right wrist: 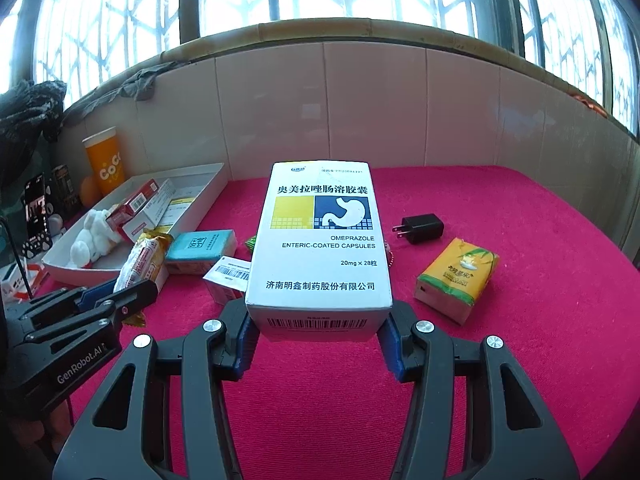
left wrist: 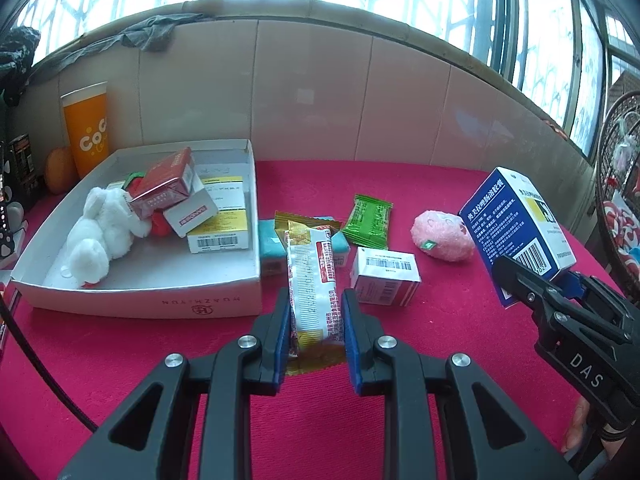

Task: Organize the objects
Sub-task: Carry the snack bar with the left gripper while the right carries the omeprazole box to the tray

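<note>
**A:** Nearest the left wrist lens is the left gripper [left wrist: 316, 322]. What is it doing?

**B:** Its blue pads are clamped on the lower part of a white snack packet [left wrist: 314, 280], which stands up clear of the red cloth [left wrist: 280, 412]. I'd judge it is gripped low so the long end goes first into the white tray [left wrist: 224, 304] just to the left.

**A:** Why the tray?

**B:** A white plush toy [left wrist: 102, 232], a red carton [left wrist: 164, 186] and other boxes already lie in it. A small white box [left wrist: 386, 278], a green sachet [left wrist: 370, 222] and a pink fluffy ball [left wrist: 442, 236] are loose on the cloth, so sorting looks about half done.

**A:** And from the right wrist?

**B:** Closest is the right gripper [right wrist: 318, 326], narrowed onto the sides of the omeprazole box [right wrist: 320, 236] near its barcode end. The box is carried off the cloth, label up, probably headed for the tray too.

**A:** Anything else waiting?

**B:** A black charger plug [right wrist: 418, 229] and a yellow tissue pack [right wrist: 456, 280] lie to the right, well apart from the tray.
</note>
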Demonstrator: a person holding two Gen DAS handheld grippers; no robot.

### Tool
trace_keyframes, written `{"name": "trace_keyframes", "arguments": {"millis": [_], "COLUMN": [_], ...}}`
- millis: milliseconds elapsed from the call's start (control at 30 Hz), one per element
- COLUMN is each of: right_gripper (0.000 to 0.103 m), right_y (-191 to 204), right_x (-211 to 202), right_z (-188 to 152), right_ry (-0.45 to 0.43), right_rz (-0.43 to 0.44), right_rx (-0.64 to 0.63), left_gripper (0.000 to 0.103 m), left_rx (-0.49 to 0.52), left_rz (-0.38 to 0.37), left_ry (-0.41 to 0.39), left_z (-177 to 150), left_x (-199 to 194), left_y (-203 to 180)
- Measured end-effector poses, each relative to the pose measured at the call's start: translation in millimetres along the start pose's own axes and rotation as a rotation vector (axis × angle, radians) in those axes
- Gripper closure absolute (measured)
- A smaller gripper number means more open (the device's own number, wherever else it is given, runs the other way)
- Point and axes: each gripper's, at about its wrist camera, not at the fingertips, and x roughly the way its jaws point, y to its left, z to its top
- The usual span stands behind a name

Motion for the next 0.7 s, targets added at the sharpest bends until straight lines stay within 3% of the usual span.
{"name": "trace_keyframes", "arguments": {"millis": [700], "right_gripper": [0.053], "right_y": [40], "right_x": [-3], "right_z": [16], "right_ry": [0.025], "right_rz": [0.072], "right_rx": [-0.065], "left_gripper": [0.080], "left_rx": [-0.087], "left_rz": [0.035], "left_ry": [-0.060], "left_z": [9], "left_x": [-28], "left_y": [44]}}
